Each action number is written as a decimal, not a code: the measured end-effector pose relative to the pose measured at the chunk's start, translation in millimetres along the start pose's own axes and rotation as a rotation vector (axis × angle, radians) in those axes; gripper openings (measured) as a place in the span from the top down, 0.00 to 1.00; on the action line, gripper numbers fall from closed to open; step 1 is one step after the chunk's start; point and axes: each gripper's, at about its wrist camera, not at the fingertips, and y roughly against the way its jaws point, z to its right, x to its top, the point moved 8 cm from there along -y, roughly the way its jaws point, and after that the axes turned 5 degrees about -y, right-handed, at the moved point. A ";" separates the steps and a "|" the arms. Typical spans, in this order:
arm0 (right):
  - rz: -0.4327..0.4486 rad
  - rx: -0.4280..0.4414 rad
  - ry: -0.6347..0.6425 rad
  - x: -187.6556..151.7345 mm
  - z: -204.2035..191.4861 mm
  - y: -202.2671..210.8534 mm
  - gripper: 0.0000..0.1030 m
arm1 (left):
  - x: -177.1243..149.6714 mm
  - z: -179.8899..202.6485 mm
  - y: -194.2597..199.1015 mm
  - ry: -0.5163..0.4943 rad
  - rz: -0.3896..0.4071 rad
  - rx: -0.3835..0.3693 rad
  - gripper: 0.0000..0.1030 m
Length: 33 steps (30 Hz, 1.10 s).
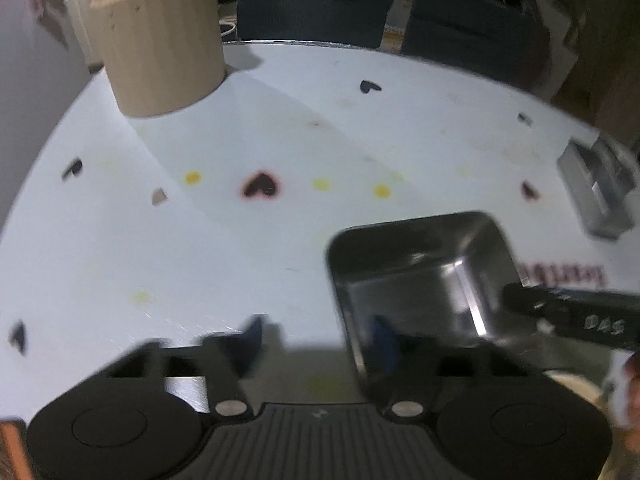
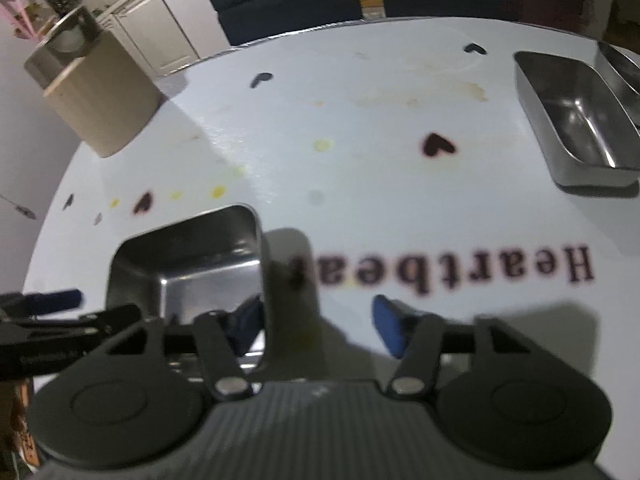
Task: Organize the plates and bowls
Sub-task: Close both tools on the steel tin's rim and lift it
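Nearest: left gripper (image 1: 316, 340) straddles the left wall of a square steel bowl (image 1: 420, 276), one pad inside, one outside; jaws half closed, but contact with the wall cannot be told through blur. Right gripper (image 2: 316, 326) straddles the opposite wall in the same manner, grip likewise undetermined. Judgement: a two-sided hold so the bowl lifts level. The bowl sits on the white tabletop (image 2: 360, 168) beside the "Heartbeat" lettering (image 2: 452, 272). Farther right, a rectangular steel tray (image 2: 576, 124) lies near the edge, a likely stacking spot. Far left: a wooden holder (image 2: 100, 100).
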 end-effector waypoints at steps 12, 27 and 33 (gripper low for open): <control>0.030 0.113 0.036 3.7 -15.3 7.3 0.89 | 1.9 9.1 1.4 0.036 0.012 -0.043 0.91; 0.170 0.187 0.112 12.0 -18.5 85.5 0.92 | 15.5 36.2 104.1 0.032 0.285 -0.039 0.93; 0.250 0.251 0.073 11.3 -0.9 143.3 0.92 | 14.8 68.1 156.8 0.020 0.419 -0.086 0.92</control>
